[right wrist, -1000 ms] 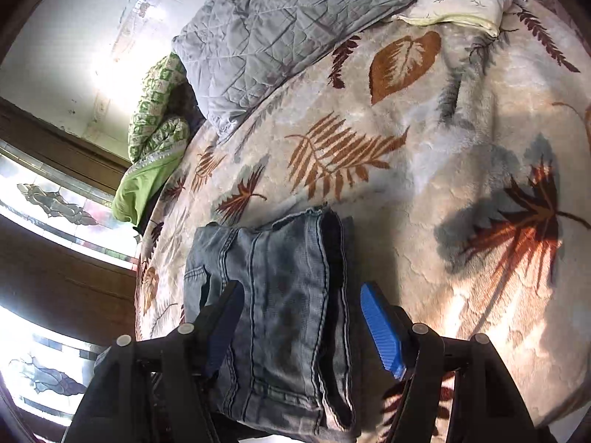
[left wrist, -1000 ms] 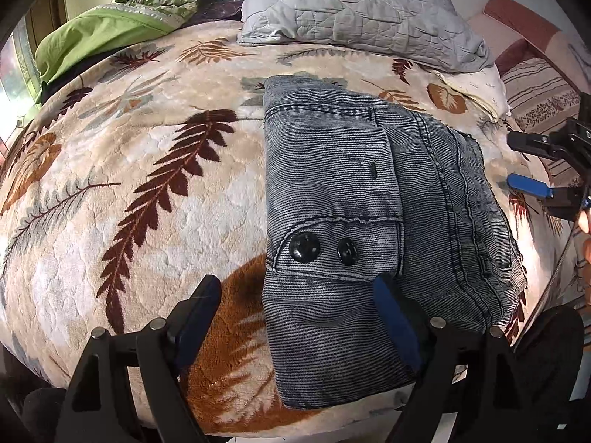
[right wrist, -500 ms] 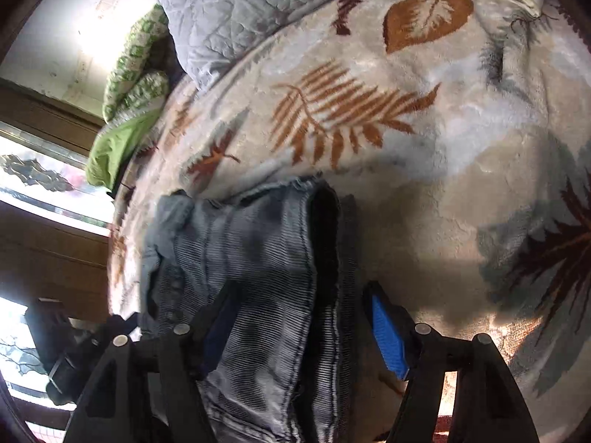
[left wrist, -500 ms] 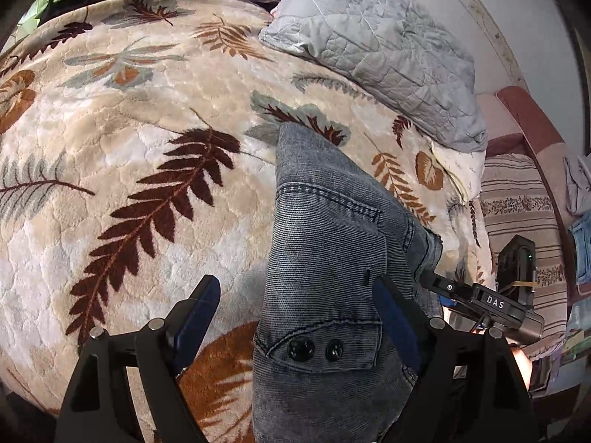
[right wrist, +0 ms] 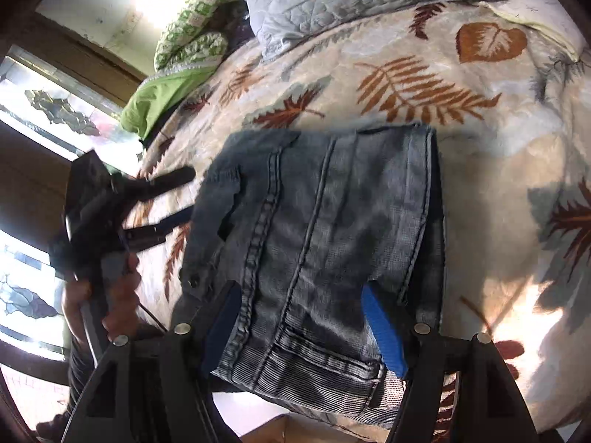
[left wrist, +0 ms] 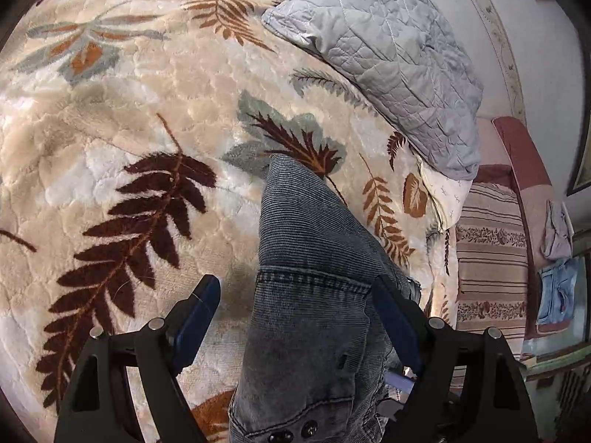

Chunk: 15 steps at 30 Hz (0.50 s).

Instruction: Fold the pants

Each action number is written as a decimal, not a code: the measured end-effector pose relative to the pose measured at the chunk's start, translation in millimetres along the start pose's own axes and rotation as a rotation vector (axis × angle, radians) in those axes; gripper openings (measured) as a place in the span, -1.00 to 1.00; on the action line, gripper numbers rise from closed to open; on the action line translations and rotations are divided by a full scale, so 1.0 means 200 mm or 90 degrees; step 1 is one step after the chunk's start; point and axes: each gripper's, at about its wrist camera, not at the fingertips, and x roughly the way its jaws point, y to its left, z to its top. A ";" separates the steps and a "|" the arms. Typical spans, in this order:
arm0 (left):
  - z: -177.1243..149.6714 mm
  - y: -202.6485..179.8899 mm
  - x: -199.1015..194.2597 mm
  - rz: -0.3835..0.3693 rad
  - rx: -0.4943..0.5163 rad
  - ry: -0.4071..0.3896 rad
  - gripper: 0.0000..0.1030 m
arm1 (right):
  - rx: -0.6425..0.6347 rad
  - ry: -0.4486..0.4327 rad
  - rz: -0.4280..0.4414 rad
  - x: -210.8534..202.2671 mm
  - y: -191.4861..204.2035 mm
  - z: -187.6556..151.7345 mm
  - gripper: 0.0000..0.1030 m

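One pair of folded grey denim pants (left wrist: 310, 295) lies on the bed's leaf-print blanket (left wrist: 110, 129), below one grey quilted pillow (left wrist: 388, 55). Two tongs work it. The left tongs (left wrist: 299, 317) straddle the bundle, jaws closing but not yet pressing it. The right tongs (right wrist: 303, 325) hang spread over the pants' near edge, gripping nothing.

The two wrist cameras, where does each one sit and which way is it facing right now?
Left wrist: on the left gripper, looking down over folded jeans toward a grey pillow; its fingers, closing, straddle the jeans.
Right wrist: on the right gripper, looking across the jeans toward a window; a hand holds the left gripper.
Shared: jeans, leaf blanket, pillow.
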 end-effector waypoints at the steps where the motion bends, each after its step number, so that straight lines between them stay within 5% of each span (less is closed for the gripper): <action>1: 0.02 0.01 0.04 -0.011 -0.006 0.014 0.21 | 0.000 0.009 -0.005 0.04 -0.02 -0.03 0.39; 4: 0.03 0.01 0.09 -0.021 -0.015 0.028 -0.16 | -0.017 -0.009 -0.004 0.03 -0.02 -0.05 0.39; 9: 0.00 -0.11 0.12 0.090 0.123 -0.019 -0.45 | -0.046 -0.006 -0.009 0.05 -0.01 -0.06 0.39; 12: -0.02 -0.13 0.11 0.113 0.161 -0.020 -0.40 | -0.047 -0.015 -0.002 0.04 -0.03 -0.09 0.39; 15: -0.02 -0.11 0.00 0.077 0.130 -0.021 0.24 | -0.052 -0.014 -0.009 0.01 -0.01 -0.10 0.39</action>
